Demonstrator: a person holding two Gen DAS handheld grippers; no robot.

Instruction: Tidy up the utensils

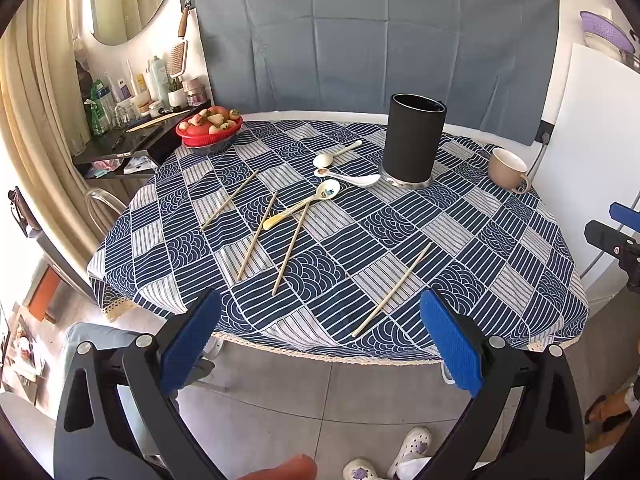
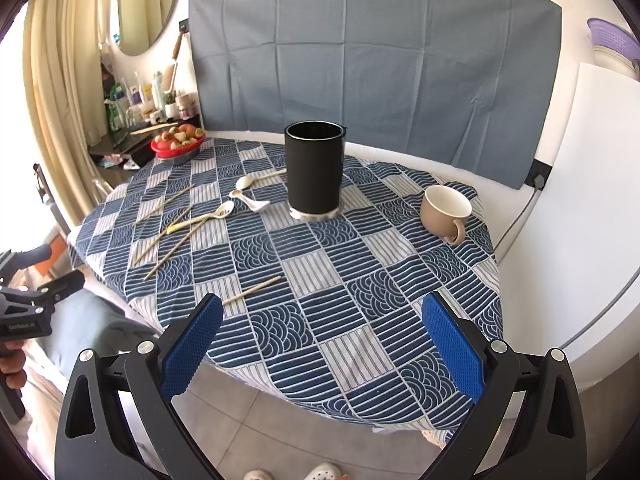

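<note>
Both my grippers hang short of the table's near edge, the left gripper [image 1: 320, 344] and the right gripper [image 2: 322, 344] each spread to full width with nothing between the blue pads.

The utensils lie loose on the blue-and-white patterned tablecloth [image 1: 460, 240]: four pale wooden chopsticks, the nearest chopstick [image 1: 392, 288] at lower centre of the left view, the other three [image 1: 256, 236] fanned out at centre left, and three ceramic spoons [image 1: 348, 178] clustered just left of the tall black cylindrical holder [image 1: 412, 140] at upper centre.

My judgement is that nothing is sorted yet and the first pick is still to come. The nearest chopstick looks the easiest start: I would come down across its length, close near the middle so it does not tip, then lift it upright before lowering it into the holder's mouth.

A beige mug [image 1: 508, 170] lies tilted at right, a red bowl of fruit [image 1: 210, 126] at upper left. Grey cloth [image 2: 380, 60] hangs on the wall behind; grey floor tiles lie below.
</note>
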